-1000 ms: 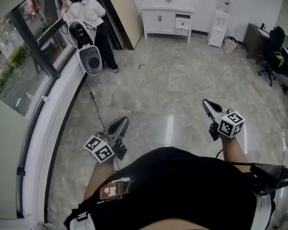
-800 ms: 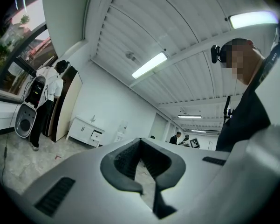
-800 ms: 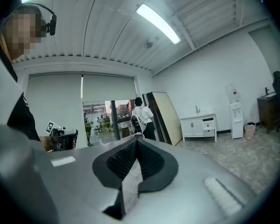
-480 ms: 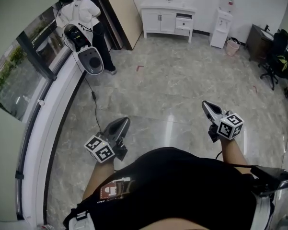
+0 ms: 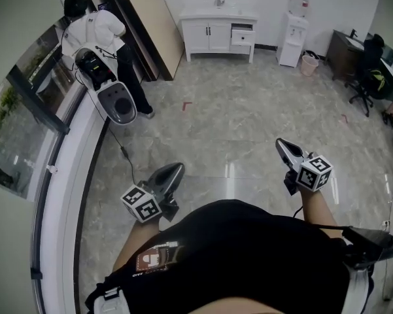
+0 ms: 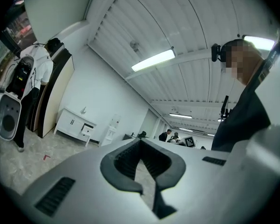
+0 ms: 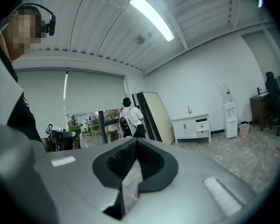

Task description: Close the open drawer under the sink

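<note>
far left: a person (image 5: 95, 41) in a white top stands at the window, no part in the task

left gripper (image 5: 175, 169): held low before the body, jaws closed, nothing between them

sink cabinet (image 5: 209, 34): against the far wall, well apart from both grippers across the floor (image 5: 248, 110). its drawer (image 5: 242, 36), upper right under the sink, stands pulled out

right gripper (image 5: 281, 142): jaws closed, empty, aimed roughly at the cabinet

water cooler (image 5: 292, 36): just right of the cabinet

step in hand, my judgement: approach only, drawer not yet reached

next move calls for: walk up to the cabinet, set closed jaws flat on the drawer front, push straight in until flush
</note>
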Motion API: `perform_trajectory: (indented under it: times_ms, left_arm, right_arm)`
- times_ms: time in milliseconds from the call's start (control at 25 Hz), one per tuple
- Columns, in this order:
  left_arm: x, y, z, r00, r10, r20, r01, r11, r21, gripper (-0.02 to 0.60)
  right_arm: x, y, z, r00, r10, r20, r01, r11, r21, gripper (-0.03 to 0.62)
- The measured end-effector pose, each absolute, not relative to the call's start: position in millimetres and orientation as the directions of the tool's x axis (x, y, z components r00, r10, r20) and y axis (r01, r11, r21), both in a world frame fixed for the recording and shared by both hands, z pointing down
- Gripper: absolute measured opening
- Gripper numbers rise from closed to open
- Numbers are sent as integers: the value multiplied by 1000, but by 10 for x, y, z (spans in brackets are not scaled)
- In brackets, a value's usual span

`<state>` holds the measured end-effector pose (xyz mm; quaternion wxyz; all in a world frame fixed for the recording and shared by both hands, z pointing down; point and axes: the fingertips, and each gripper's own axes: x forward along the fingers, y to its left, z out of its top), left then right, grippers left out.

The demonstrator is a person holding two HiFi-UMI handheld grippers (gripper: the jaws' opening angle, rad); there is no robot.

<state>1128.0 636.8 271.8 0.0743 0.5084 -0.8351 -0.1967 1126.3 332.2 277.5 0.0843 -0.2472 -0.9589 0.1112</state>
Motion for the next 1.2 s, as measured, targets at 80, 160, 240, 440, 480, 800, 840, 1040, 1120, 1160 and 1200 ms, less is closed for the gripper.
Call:
perform_trajectory:
  times_ms: [80,160,240,440,480,800,840,1040,1120,1160,1200]
  left_arm:
    - [11033,6501,2696,-453,-888,-73,-829,390,400,0]
    - [10812,6634,2712,-447,-892,-67,-829,385,406,0]
    - [10615,6780,2751,-441,-895,-65,-831,379,408,0]
    - [10127,6972,2845,-441,-895,-72,-831,376,410,0]
    - [10048,6964,2845,-444,-893,-70,-828,379,414,0]
    - [9411,6572,2901,-487,-872,-45,-801,426,420,0]
    - [9316,6475,2887,-496,-867,-47,-799,434,417,0]
    - [8922,5957,2739,-535,-842,-64,-786,469,401,0]
    - [8742,5780,2710,-553,-831,-64,-776,486,402,0]
    - [8663,5694,2702,-561,-825,-63,-770,492,406,0]
    - [8594,5605,2695,-566,-822,-64,-767,496,407,0]
  right_arm:
    - [11029,3457,2786,-872,478,109,441,862,-248,-6]
    - [10830,3618,2841,-873,474,113,438,865,-243,-6]
    - [10670,3801,2864,-876,468,118,431,869,-244,-6]
    - [10290,3939,2973,-870,471,145,428,868,-251,-6]
    - [10219,3912,2986,-870,469,150,424,869,-254,-6]
    - [9498,3528,3044,-853,503,141,451,845,-286,-6]
    - [9386,3459,3016,-849,511,134,456,837,-303,-6]
    - [8822,2984,2918,-826,550,120,496,812,-307,-6]
    - [8590,2774,2898,-817,565,117,521,809,-273,-6]
    - [8498,2688,2887,-812,572,115,530,806,-264,-6]
    - [8423,2610,2880,-808,578,114,538,802,-258,-6]
